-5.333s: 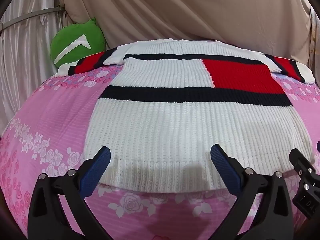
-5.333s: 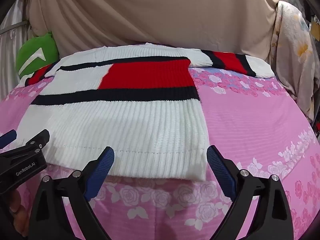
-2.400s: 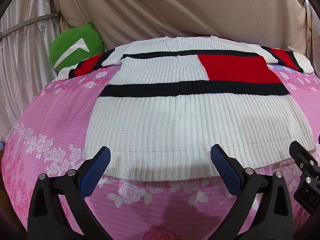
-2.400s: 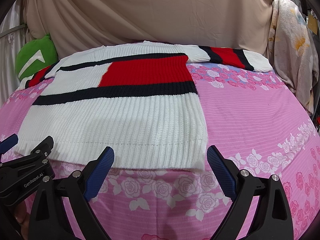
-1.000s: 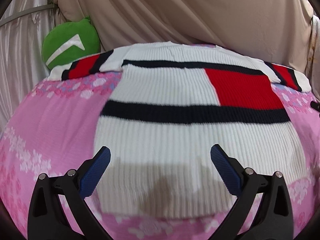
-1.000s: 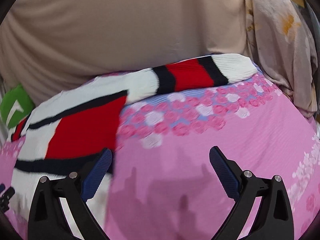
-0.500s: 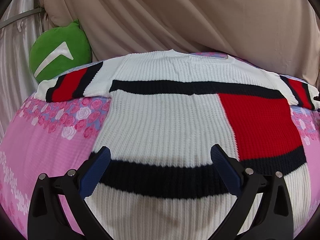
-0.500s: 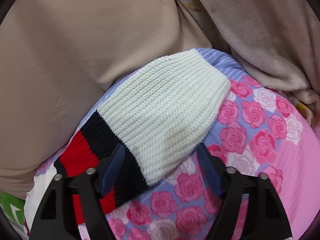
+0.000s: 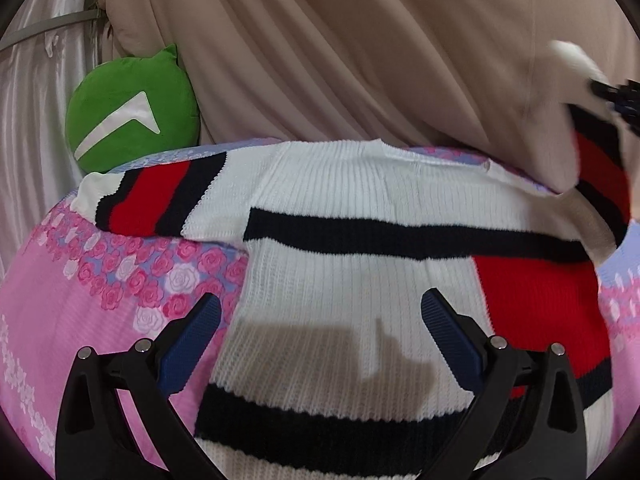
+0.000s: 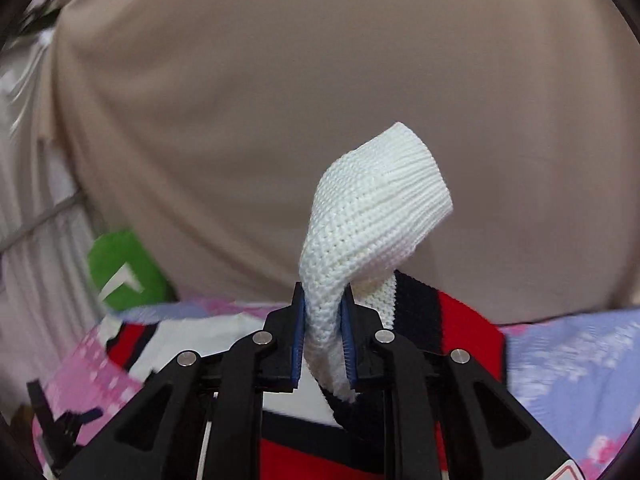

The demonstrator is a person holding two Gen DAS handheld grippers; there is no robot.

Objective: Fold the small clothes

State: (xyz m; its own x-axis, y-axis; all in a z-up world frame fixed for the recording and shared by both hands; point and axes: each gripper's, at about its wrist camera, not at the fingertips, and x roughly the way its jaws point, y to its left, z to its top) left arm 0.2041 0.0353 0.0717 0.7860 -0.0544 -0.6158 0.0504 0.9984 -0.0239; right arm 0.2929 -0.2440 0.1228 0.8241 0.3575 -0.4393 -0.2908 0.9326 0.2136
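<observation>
A white knit sweater (image 9: 360,208) with navy stripes and a red block lies flat on the pink floral bed. My left gripper (image 9: 320,320) is open and empty, hovering over the sweater's body. My right gripper (image 10: 323,320) is shut on the white cuff of the right sleeve (image 10: 372,200) and holds it lifted off the bed. In the left wrist view that lifted sleeve (image 9: 600,176) rises at the far right, with the right gripper at the frame edge. The left sleeve (image 9: 156,200) lies flat, spread toward the left.
A green round cushion (image 9: 132,112) sits at the back left of the bed against a beige draped curtain (image 9: 360,48). The pink floral bedsheet (image 9: 80,280) extends to the left of the sweater. A pale curtain (image 9: 24,92) hangs at far left.
My right gripper closed on the right sleeve's cuff and lifted it off the bed. My left gripper moved forward over the sweater's body, still open.
</observation>
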